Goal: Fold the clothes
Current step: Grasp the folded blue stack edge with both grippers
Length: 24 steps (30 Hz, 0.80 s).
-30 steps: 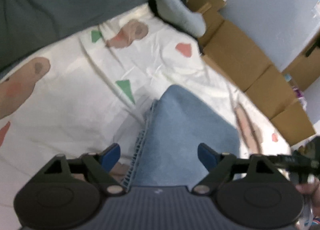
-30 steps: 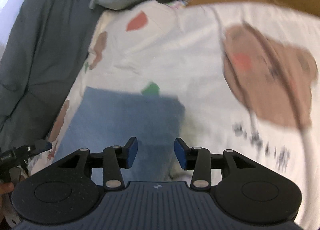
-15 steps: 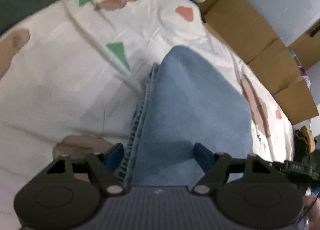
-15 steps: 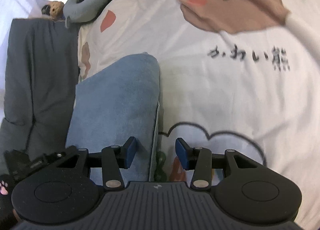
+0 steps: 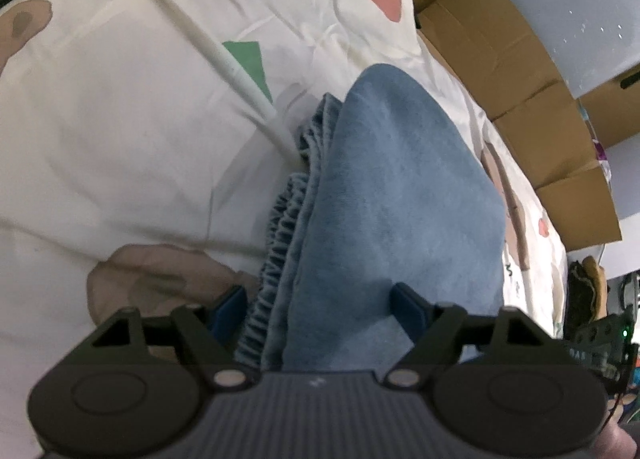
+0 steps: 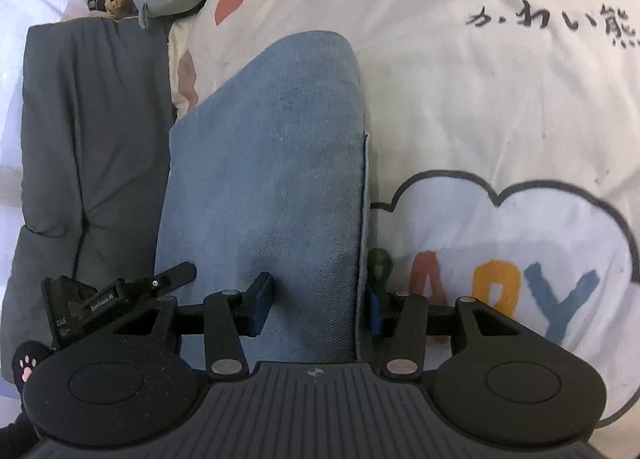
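— What's your left gripper (image 5: 318, 309) doing?

— I have it spread wide, straddling the near end of the folded jeans (image 5: 384, 195) on the sheet (image 5: 120, 119).

— And the right gripper (image 6: 318, 305)?

— Also parted, one finger on the denim, the other just off its right edge. A grey quilt (image 6: 80, 139) lies left.
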Each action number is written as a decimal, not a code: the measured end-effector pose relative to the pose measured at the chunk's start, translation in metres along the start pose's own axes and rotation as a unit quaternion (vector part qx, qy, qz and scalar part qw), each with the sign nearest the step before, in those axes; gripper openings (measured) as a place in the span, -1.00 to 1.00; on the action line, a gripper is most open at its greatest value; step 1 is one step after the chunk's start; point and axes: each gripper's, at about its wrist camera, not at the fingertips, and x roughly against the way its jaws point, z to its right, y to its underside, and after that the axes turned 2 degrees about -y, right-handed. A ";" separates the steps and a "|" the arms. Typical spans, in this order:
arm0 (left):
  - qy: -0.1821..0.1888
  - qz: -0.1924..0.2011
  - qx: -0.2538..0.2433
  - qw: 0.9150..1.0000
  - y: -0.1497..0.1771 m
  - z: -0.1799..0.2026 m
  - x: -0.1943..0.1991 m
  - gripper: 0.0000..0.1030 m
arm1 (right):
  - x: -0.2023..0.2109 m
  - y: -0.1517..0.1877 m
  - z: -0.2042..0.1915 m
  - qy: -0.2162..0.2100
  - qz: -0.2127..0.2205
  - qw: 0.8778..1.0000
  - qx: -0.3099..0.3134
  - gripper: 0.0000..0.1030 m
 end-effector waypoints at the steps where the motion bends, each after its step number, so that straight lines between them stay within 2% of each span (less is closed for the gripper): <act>1: 0.001 0.000 0.001 1.000 0.000 -0.001 0.000 0.55 | -0.001 0.000 0.001 -0.002 0.001 1.000 -0.002 -0.04; 9: 0.014 -0.005 0.012 1.000 0.001 -0.009 0.002 0.48 | -0.012 -0.004 -0.003 -0.005 0.004 1.000 0.005 -0.08; 11: 0.013 -0.005 0.006 1.000 0.001 -0.008 0.004 0.42 | -0.011 -0.004 -0.007 -0.002 0.004 1.000 0.009 -0.20; 13: 0.012 -0.003 -0.002 1.000 0.001 -0.007 0.006 0.37 | -0.008 -0.005 -0.012 -0.002 0.006 1.000 0.014 -0.46; 16: 0.015 -0.003 0.000 1.000 0.003 -0.008 0.009 0.33 | -0.001 -0.007 -0.024 0.004 0.016 1.000 0.017 -0.59; 19: 0.021 -0.001 0.018 1.000 0.004 -0.014 0.010 0.31 | 0.005 -0.009 -0.040 0.019 0.024 0.999 0.031 -0.62; 24: 0.036 -0.006 0.017 0.999 0.010 -0.007 0.007 0.19 | 0.020 -0.014 -0.054 0.032 0.034 0.997 0.053 -0.64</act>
